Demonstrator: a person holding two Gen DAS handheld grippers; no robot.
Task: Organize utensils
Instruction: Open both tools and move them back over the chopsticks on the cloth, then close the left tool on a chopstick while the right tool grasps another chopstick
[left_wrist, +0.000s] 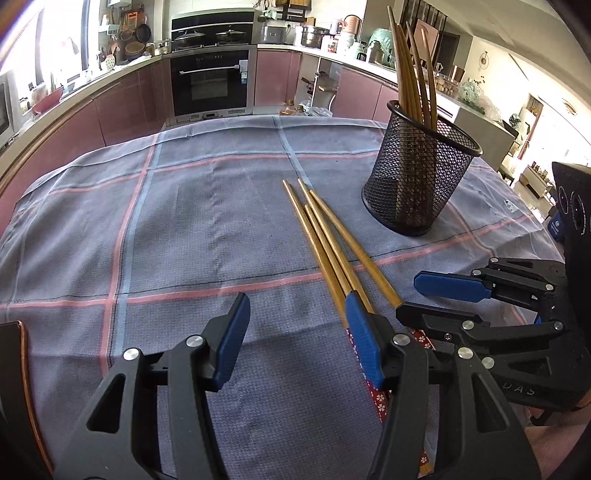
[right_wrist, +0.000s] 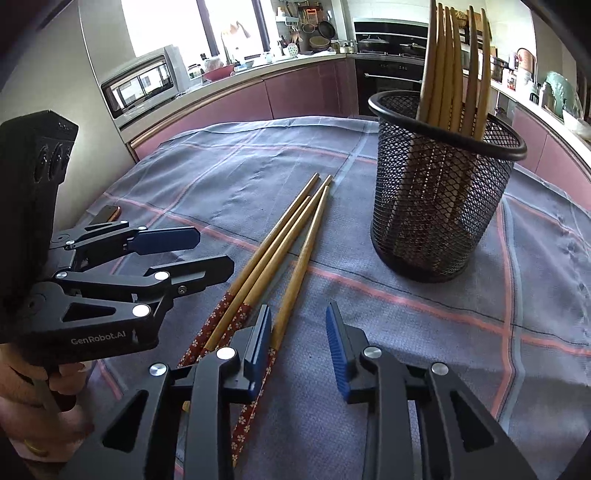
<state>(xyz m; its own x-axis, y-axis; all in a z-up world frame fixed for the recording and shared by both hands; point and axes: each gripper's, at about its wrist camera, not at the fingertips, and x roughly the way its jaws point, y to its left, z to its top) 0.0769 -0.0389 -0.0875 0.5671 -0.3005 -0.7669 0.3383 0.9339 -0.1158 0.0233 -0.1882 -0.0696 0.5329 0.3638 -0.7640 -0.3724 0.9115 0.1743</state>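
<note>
Four chopsticks (right_wrist: 280, 254) lie on the clothed bench (right_wrist: 406, 332), long axes pointing toward the mesh cup (right_wrist: 443, 192). Right gripper (right_wrist: 298, 347) nearest: jaws apart, rightmost stick's patterned end between them, unclamped. Left gripper (left_wrist: 295, 339) apart, empty.

Matt wooden chopsticks (right_wrist: 291, 236), black metal-mesh holder (right_wrist: 439, 206), woven cloth (left_wrist: 184, 229).
</note>
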